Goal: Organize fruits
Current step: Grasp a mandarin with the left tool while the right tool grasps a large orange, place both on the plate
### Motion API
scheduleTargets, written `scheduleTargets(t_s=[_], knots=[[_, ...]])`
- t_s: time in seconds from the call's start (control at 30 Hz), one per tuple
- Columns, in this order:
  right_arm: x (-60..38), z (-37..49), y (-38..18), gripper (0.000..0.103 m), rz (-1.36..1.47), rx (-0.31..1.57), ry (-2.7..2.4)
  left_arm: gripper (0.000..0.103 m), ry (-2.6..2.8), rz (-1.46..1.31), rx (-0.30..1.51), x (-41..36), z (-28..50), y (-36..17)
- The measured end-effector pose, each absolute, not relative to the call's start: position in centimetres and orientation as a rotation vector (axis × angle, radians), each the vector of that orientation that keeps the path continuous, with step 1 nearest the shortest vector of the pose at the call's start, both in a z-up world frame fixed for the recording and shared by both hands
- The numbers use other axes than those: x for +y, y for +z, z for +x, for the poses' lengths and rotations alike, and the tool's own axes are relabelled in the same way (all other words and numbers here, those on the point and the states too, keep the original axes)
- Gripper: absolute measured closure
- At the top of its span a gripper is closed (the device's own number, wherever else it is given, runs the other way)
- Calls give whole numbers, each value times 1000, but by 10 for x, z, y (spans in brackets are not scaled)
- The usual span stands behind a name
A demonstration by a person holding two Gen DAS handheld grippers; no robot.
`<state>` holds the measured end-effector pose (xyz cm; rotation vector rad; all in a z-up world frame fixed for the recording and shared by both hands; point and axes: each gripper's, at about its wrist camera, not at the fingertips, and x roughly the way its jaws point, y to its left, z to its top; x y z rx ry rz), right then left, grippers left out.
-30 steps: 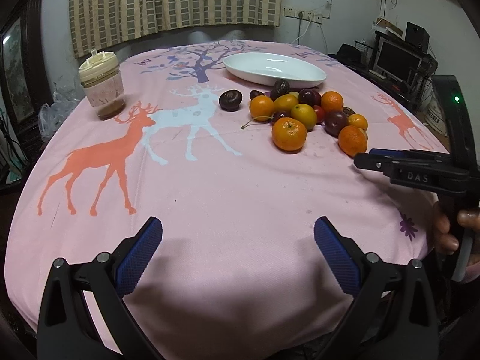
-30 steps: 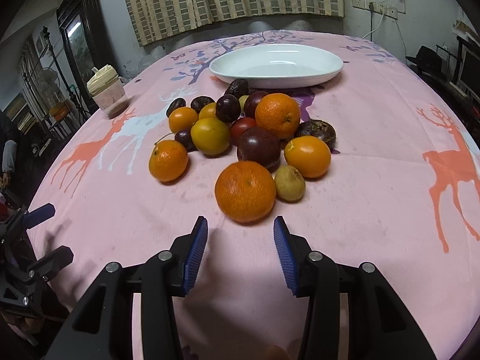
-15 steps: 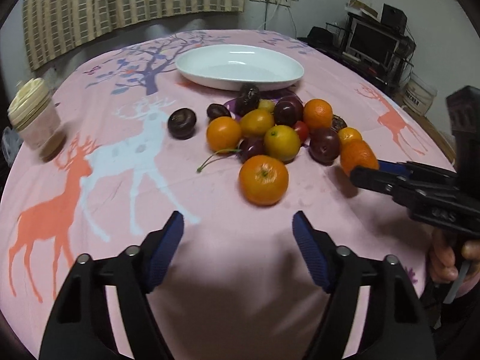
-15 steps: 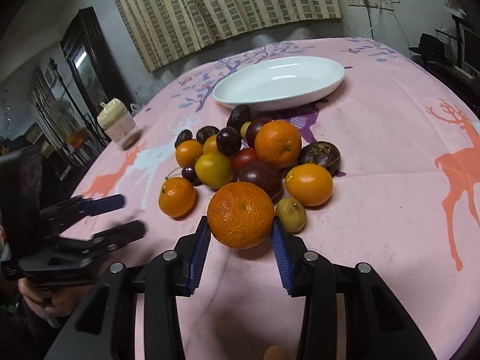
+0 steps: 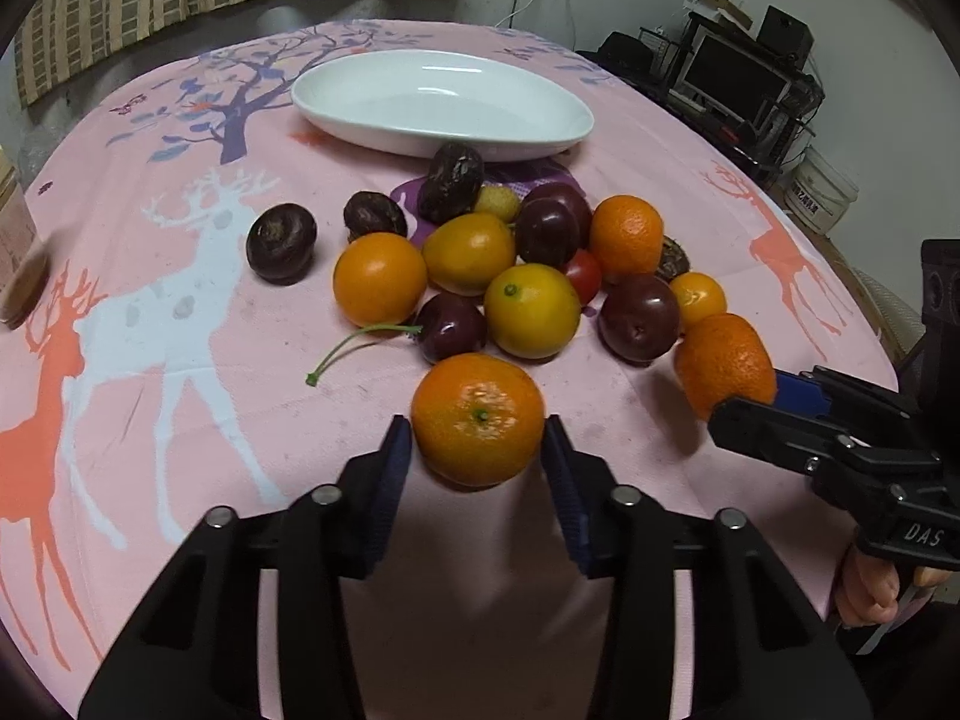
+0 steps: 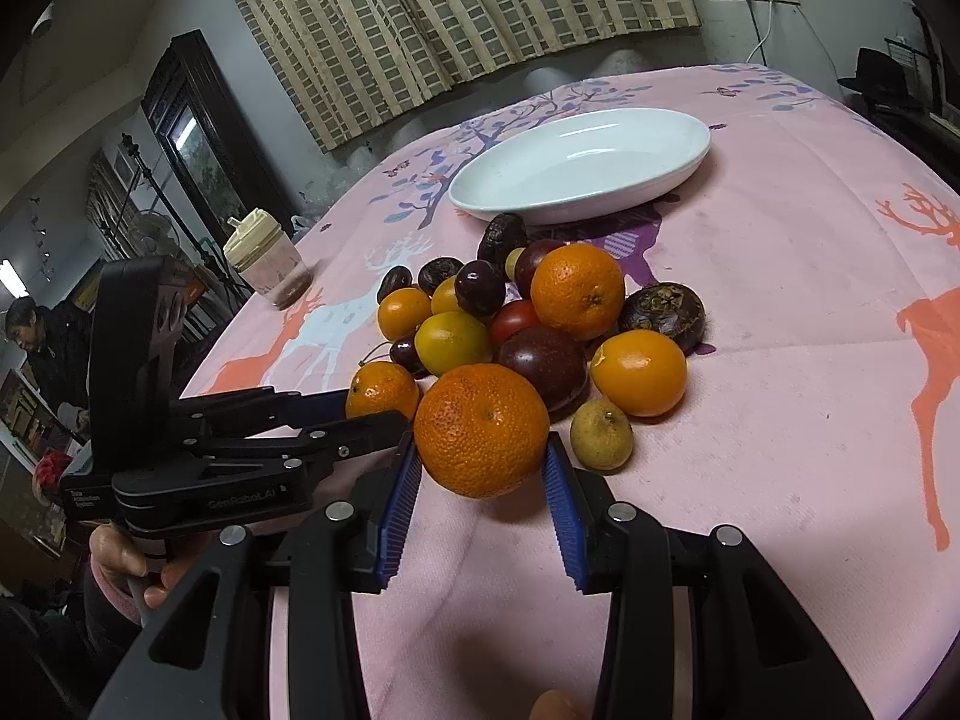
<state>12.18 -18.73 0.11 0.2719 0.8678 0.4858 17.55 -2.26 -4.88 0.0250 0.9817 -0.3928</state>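
A pile of fruit lies on the pink tablecloth [image 5: 180,396]: oranges, yellow fruits, dark plums, a small tomato. A white oval dish [image 5: 444,102] stands empty behind it, also in the right wrist view [image 6: 582,171]. My left gripper [image 5: 478,450] has its blue pads against both sides of a small orange [image 5: 478,418] at the pile's near edge. My right gripper [image 6: 480,468] is shut on a larger rough orange [image 6: 482,429] and holds it just off the cloth. This orange shows at the right in the left wrist view [image 5: 724,364].
A lidded jar [image 6: 267,264] stands at the table's left side. A loose green stem [image 5: 354,348] lies beside a cherry. The two grippers are close together, side by side. A monitor and shelves [image 5: 738,72] stand beyond the table's right edge.
My left gripper moved forward to the pile and closed around the small orange. My right gripper closed on the large orange and raised it slightly.
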Motion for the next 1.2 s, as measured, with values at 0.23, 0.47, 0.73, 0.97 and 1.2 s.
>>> scheduleTargets(t_s=[0.23, 0.47, 0.73, 0.97, 1.2], knots=[[-194, 131, 24, 62, 274, 829, 556, 61, -437, -28, 924, -7, 170, -24], [-214, 235, 68, 61, 247, 713, 395, 61, -361, 2, 808, -15, 253, 35], [-202, 345, 20, 61, 207, 865, 289, 61, -274, -50, 940, -35, 377, 13], [-185, 349, 12, 50, 141, 900, 327, 51, -222, -26, 1027, -45, 400, -18], [-185, 293, 44, 34, 34, 780, 360, 8, -190, -57, 867, -17, 339, 22]])
